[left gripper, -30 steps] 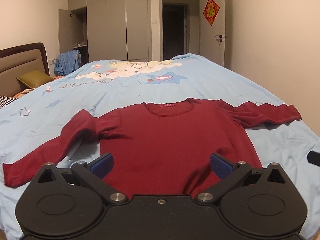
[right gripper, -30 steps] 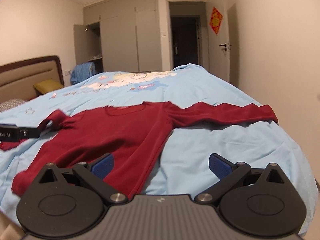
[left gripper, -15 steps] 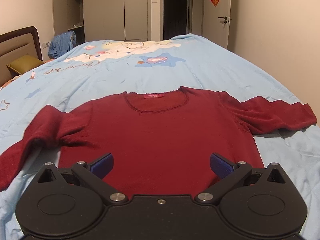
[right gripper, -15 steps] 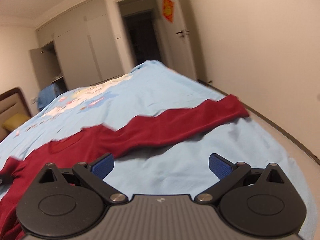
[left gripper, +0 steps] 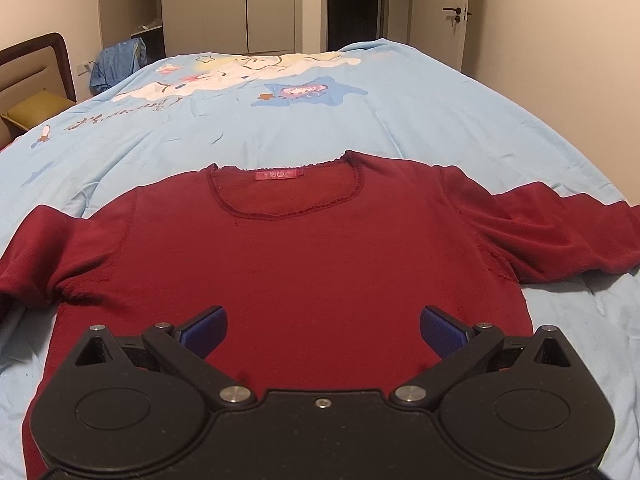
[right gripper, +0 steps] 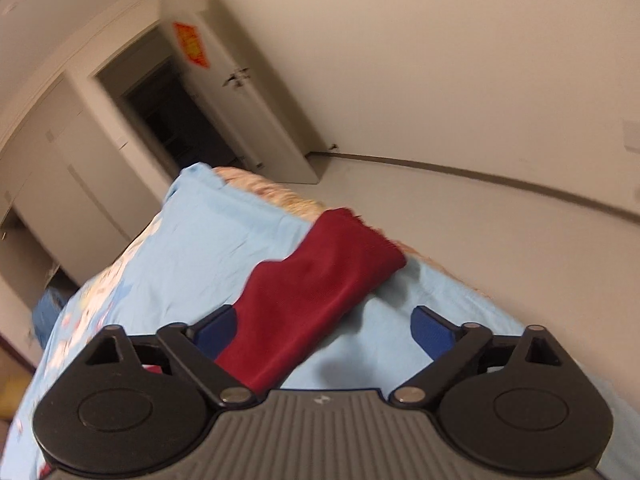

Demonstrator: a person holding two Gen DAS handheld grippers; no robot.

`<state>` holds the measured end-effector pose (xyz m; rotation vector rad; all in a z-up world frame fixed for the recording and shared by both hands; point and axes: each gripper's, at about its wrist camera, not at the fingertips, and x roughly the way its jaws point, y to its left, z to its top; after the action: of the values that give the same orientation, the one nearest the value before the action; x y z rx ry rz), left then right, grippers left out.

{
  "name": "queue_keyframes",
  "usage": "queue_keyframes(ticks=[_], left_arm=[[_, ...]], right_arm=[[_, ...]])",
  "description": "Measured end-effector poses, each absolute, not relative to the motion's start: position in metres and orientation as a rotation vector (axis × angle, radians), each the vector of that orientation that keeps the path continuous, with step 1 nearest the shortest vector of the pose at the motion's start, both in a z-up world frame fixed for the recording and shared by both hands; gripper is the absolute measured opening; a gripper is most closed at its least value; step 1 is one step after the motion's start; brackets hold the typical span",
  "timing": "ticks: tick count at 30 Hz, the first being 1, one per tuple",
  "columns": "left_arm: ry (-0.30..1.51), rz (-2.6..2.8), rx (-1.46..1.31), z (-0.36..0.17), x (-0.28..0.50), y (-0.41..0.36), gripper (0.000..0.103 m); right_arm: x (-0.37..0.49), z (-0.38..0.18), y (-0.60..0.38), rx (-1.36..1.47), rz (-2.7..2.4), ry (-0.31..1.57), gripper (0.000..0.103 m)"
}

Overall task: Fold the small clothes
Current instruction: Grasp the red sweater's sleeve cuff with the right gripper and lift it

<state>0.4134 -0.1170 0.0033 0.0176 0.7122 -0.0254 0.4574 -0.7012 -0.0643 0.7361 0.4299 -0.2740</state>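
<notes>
Your left gripper [left gripper: 322, 330] hangs low in the frame over the body of the dark red long-sleeved top [left gripper: 304, 264], its jaws spread wide and holding nothing; both blue pads [left gripper: 204, 330] sit above the cloth, one toward each side of the torso. The top lies flat and face up on the light blue bedspread [left gripper: 400, 112], filling the middle of the left wrist frame, with its neckline and pink label [left gripper: 279, 175] toward the upper centre. One sleeve runs out to the left edge of the frame and the other to the right edge, each lying on the bedspread.

Your right gripper [right gripper: 324, 330] is tilted, so the room leans in its view. Its jaws also stand wide apart and grip nothing. The red sleeve [right gripper: 320, 280] stretches from the lower centre of that frame up toward the centre right, its cuff end lying near the edge of the bed. The sleeve passes between the two pads, close against the left-hand blue pad [right gripper: 218, 330], while the right-hand pad is over bare bedspread [right gripper: 224, 240]. Whether that left-hand pad touches the cloth I cannot tell; the picture is slightly blurred.

Beyond the bed, the left wrist frame shows wardrobe doors [left gripper: 240, 4] at the top, a dark doorway [left gripper: 354, 0] and a headboard [left gripper: 36, 68] at the left edge.
</notes>
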Motion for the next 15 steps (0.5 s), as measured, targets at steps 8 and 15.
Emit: queue_keyframes(ticks=[8,15], left_arm=[[0.72,-0.009,0.016,0.005,0.426,-0.115,0.102],[0.71,-0.002,0.001,0.015,0.433,-0.103,0.102]], right_arm=[[0.496,-0.107,-0.738,0.939,-0.377,0.437,0.045],[0.504,-0.093,-0.717,0.821,-0.376,0.384,0.006]])
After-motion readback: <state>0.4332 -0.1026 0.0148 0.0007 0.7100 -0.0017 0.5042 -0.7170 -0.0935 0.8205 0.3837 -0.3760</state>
